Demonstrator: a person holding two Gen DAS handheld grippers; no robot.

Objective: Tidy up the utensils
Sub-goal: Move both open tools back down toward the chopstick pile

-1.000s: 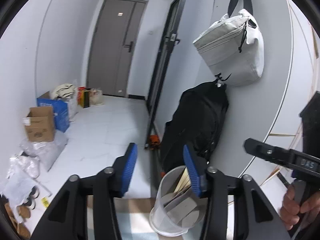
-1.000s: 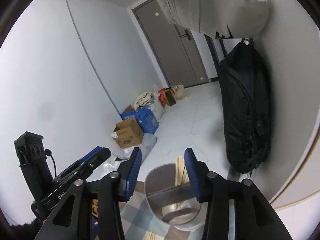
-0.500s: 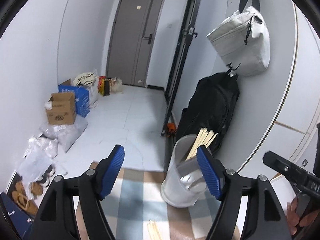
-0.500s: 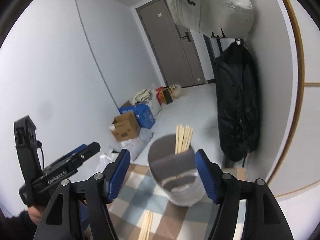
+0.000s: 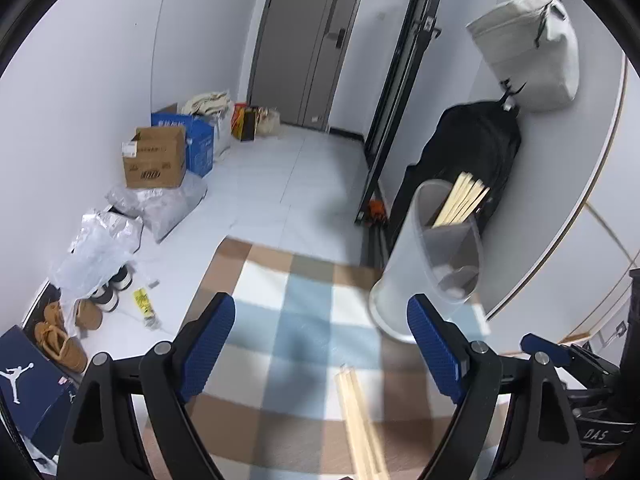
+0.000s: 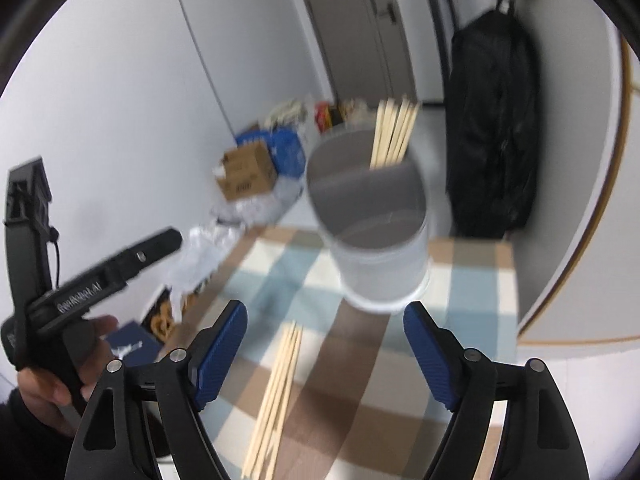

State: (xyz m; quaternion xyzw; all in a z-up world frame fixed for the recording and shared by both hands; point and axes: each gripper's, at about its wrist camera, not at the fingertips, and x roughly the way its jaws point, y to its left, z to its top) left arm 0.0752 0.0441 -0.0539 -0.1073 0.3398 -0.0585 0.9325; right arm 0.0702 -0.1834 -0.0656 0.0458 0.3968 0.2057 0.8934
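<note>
Both tools, left (image 5: 320, 344) and right (image 6: 324, 344), opening, nothing between the jaws. Loose chopsticks (image 6: 276, 396) flat on the checked surface (image 6: 360, 408), just before the holder (image 6: 372, 236). Likely to scatter if pinched unevenly; holder easily tipped.

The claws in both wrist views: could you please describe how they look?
Both the left claw and the right claw have glossy black arms with silver screws and ribbed blue pads. The left tool's black body carries white lettering, a cable, and a dark sleeve shows.
</note>
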